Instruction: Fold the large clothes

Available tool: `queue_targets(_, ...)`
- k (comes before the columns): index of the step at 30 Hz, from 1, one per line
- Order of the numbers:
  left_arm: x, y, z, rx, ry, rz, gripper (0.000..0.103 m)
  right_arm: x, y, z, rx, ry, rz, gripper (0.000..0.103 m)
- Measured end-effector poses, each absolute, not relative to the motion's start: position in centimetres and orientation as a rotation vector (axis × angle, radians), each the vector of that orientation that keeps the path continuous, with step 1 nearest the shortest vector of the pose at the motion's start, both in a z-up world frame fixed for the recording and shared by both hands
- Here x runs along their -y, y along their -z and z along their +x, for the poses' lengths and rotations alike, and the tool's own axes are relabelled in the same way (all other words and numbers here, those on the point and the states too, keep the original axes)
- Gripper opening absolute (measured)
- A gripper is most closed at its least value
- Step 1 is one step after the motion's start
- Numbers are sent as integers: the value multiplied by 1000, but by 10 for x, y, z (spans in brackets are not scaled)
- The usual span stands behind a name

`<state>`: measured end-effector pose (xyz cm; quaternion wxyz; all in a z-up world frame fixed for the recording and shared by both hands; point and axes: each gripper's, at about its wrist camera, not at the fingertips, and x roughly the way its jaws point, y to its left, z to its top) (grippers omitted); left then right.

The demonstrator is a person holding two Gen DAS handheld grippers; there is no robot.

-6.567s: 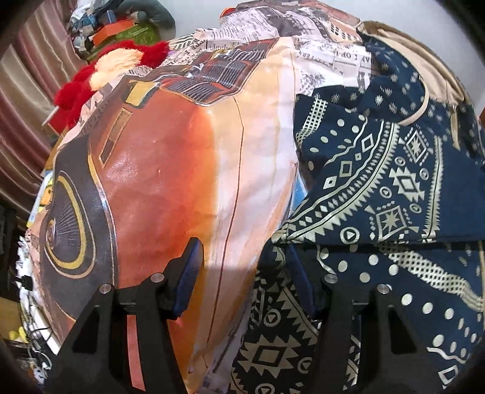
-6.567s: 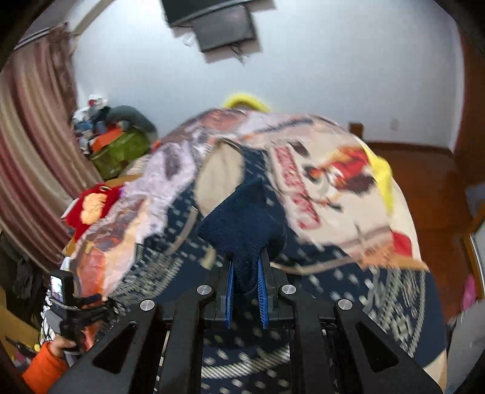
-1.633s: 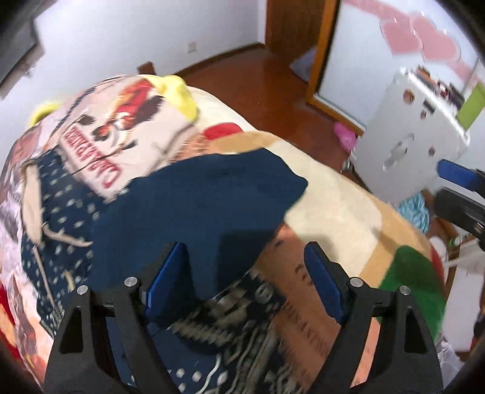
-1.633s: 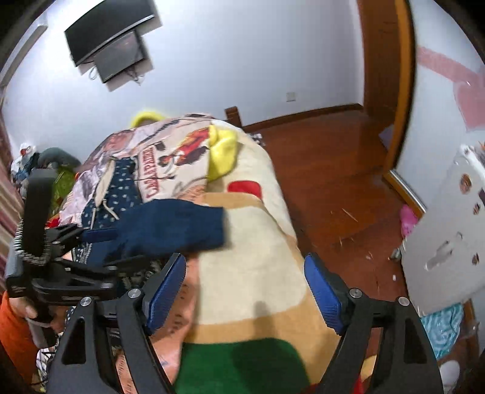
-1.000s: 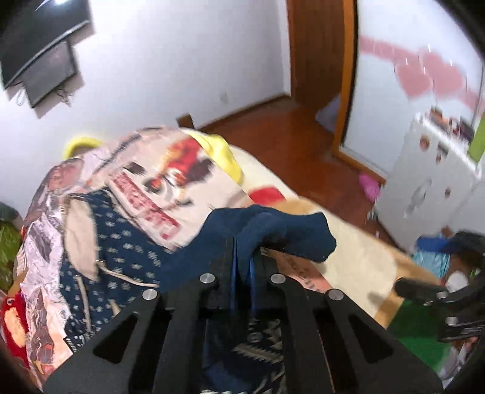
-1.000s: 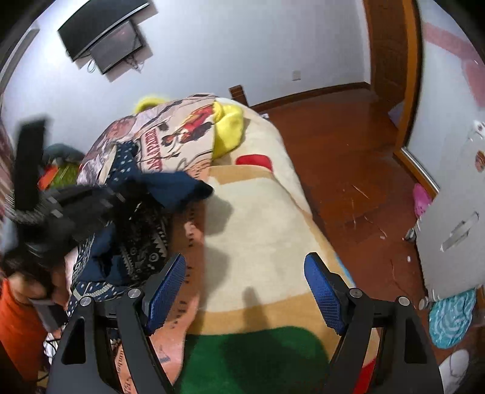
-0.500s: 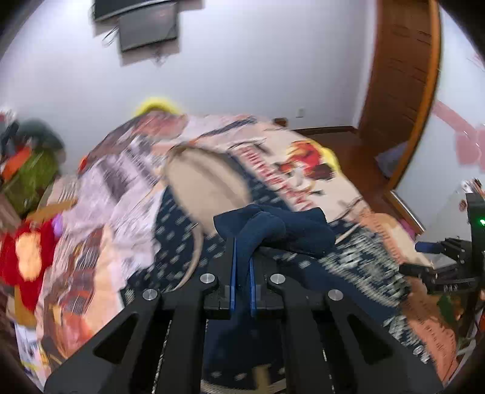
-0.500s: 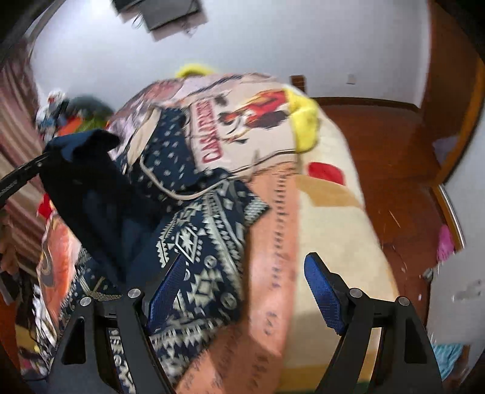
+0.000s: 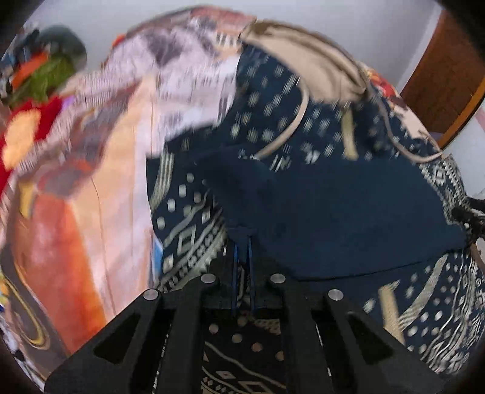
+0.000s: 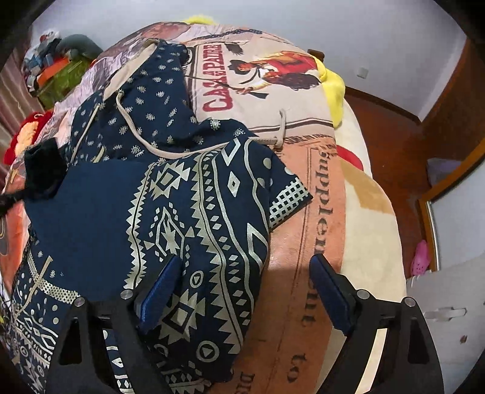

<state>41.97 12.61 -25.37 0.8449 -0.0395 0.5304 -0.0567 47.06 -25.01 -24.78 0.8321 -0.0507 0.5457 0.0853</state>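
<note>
On the bed | patterned navy garment is pinched by the closed left gripper | right gripper is held wide open, empty

Even, soft indoor light fills both views, bright on the white wall. The left wrist view is smeared by motion blur: the bedspread and the garment lose their print edges. The right wrist view is sharp; a dark shadow lies on the bedspread between the fingers. Fisheye bending curves both views, with black corners.
</note>
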Motion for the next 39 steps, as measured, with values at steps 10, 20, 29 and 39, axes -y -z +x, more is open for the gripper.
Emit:
queue_targets(10, -142, 260, 397, -1117, 134, -167, 19, 246, 248, 470, -1172, -163, -119, 90)
queue_targets(20, -199, 225, 389, -1097, 2, -156, 22, 234, 233, 469, -1165, -207, -190, 90)
queue_targets(29, -204, 238, 435, -1119, 51, -326, 44, 202, 164, 488, -996, -295, -181, 90)
queue_targets(39, -180, 266, 460, -1154, 39, -266, 3, 169, 161, 519, -1013, -338, -104, 91)
